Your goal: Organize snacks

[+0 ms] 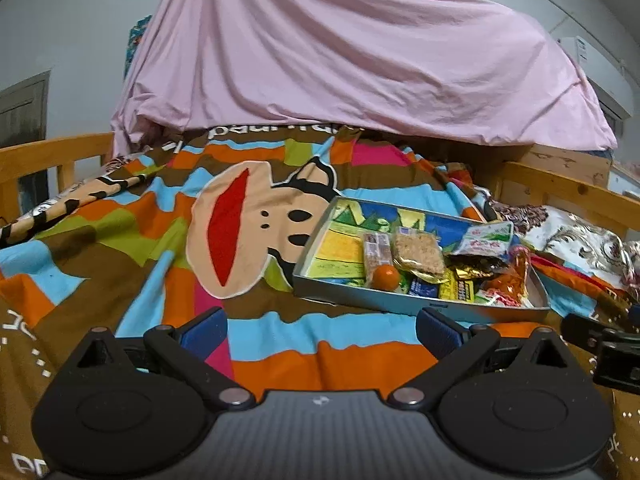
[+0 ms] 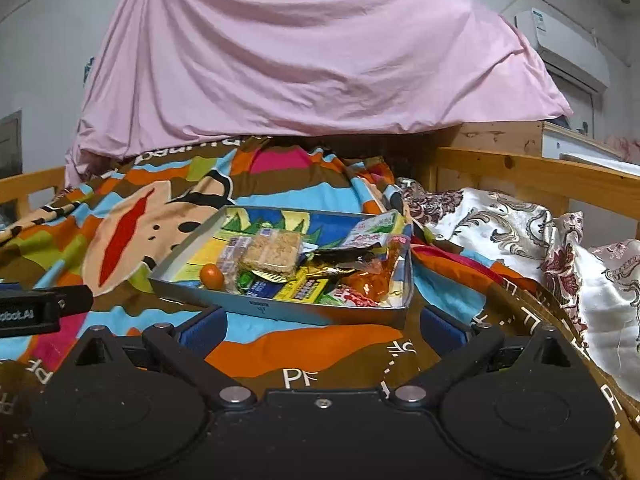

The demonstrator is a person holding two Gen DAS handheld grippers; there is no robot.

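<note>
1. Left gripper (image 1: pixel 320 330) spread wide, nothing between its pads, low over the bedspread (image 1: pixel 132 216) at frame bottom
2. Right gripper (image 2: pixel 322 326) also spread and empty, squared up to the tray (image 2: pixel 280 312) so the near wall sits just ahead
3. Snacks (image 1: pixel 440 268) piled in the tray's right half, right of centre; left half bare
4. Orange ball (image 2: pixel 211 275) rests against the near wall
5. Could be sorted or still waiting
</note>
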